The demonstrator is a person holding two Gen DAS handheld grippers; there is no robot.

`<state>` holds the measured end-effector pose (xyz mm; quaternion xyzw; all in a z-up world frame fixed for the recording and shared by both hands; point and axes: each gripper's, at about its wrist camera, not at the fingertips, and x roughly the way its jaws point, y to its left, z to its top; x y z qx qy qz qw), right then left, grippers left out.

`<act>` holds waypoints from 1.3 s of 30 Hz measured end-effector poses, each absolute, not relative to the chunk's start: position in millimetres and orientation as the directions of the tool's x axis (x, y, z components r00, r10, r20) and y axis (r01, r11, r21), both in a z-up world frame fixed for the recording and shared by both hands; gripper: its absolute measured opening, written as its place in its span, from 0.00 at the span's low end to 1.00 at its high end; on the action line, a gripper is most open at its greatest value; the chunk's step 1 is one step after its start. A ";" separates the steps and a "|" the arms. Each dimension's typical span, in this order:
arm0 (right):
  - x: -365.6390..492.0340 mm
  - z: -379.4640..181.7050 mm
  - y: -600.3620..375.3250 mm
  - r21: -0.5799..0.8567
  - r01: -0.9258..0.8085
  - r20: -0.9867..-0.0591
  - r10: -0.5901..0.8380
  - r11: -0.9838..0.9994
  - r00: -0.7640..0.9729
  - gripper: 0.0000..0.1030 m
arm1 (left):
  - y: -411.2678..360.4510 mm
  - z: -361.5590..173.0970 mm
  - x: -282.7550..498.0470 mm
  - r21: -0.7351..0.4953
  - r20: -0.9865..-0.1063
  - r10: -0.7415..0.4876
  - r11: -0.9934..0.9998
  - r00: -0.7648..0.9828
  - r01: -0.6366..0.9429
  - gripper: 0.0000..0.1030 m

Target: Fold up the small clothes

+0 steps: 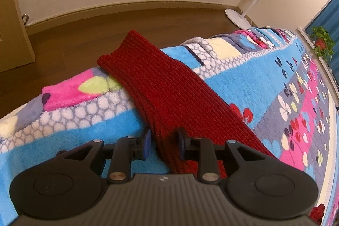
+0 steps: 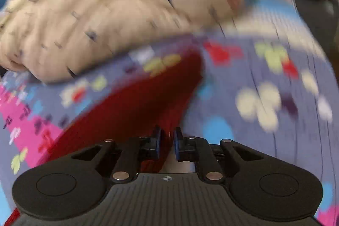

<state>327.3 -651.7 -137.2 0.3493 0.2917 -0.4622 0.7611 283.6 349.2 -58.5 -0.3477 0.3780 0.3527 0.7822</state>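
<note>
Bed blanket [image 1: 264,82] fills the lower frame; its plush pile could drag the fold. Red knit [image 1: 161,86] runs from centre to bottom, far end hanging over the bed edge: may slide off. Left tongs [image 1: 164,144] part open, straddling its edge, nothing pinched. Right tongs [image 2: 167,144] nearly closed on red cloth; blur, grip uncertain.

A red knit garment [image 1: 167,86] lies on the floral blanket [image 1: 264,77].
</note>
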 end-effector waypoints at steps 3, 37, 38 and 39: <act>306.7 -129.9 -647.4 0.277 0.911 -0.777 -0.487 0.306 0.400 0.15 | 345.9 -57.6 276.8 -0.308 -0.840 0.258 0.499 0.478 -0.810 0.30; 132.2 -106.8 -470.7 0.212 0.209 -0.892 0.102 0.955 0.440 0.10 | 74.4 -75.3 93.6 -0.362 -0.880 -0.321 0.930 0.351 -0.056 0.13; 126.8 -95.8 -478.6 0.295 0.219 -0.854 0.154 0.930 0.496 0.09 | 78.5 -61.8 91.6 -0.400 -0.844 -0.358 0.916 0.401 -0.025 0.13; 120.7 -84.7 -488.5 0.392 0.227 -0.802 0.210 0.892 0.559 0.09 | 88.4 -44.0 86.4 -0.448 -0.788 -0.397 0.894 0.470 0.003 0.12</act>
